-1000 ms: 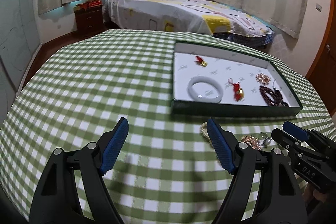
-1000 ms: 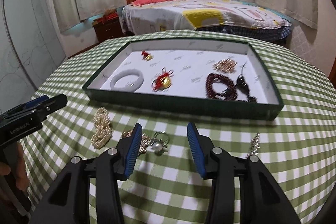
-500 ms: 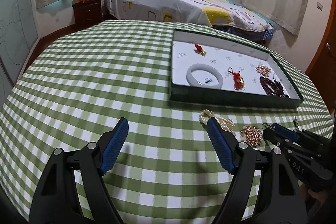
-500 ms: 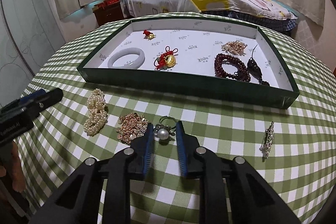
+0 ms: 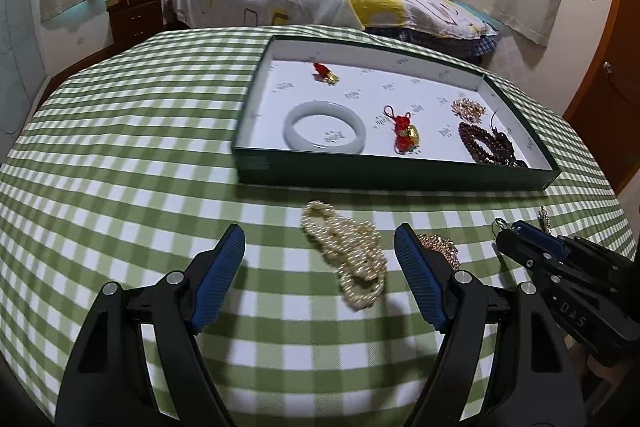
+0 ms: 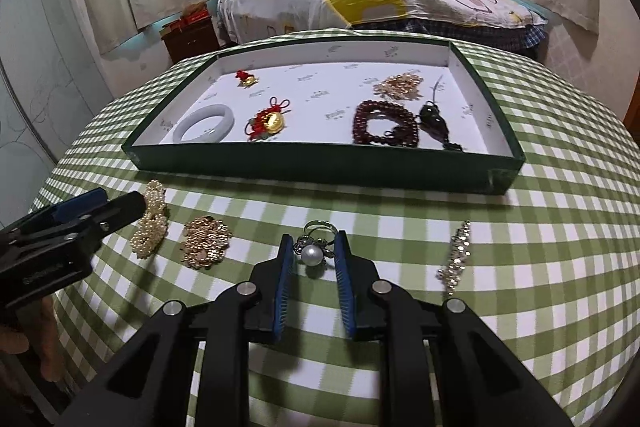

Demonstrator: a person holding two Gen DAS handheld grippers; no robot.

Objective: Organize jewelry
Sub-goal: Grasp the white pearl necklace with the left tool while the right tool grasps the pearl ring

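Pearl ring (image 6: 313,251) is sitting on the checked tablecloth (image 6: 540,239) just in front of the green tray (image 6: 320,167), between the right gripper (image 6: 313,259) fingers; whether they are actually pinching it, I cannot tell. Small and round, it is likely to squirt out or roll if the grip lands off-centre. Left gripper (image 5: 320,279) is hovering with jaws wide apart around the pearl bracelet (image 5: 348,259), beside a gold cluster (image 6: 205,242). A crystal brooch (image 6: 456,259) is lying well to the right.
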